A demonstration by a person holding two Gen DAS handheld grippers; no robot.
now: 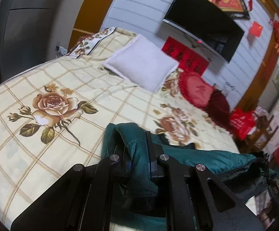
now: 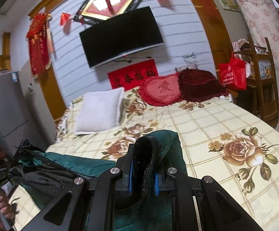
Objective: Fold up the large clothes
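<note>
The coat (image 1: 139,154) is hanging pinched in the left gripper (image 1: 137,150) over a bed (image 1: 24,134) wearing a rose-print sheet, a white pillow (image 1: 141,61) lying near the wall-mounted television (image 1: 202,23). From the right wrist, the right gripper (image 2: 143,165) is clamping the coat's black hem above the bed, beside a grey fridge (image 2: 6,104).

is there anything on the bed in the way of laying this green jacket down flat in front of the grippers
Nothing visible blocks it. Both the left gripper and right gripper are shut on the dark green padded jacket, and the floral checked bedspread ahead is bare. The white square pillow and red heart-shaped cushion lie far back by the wall.
</note>
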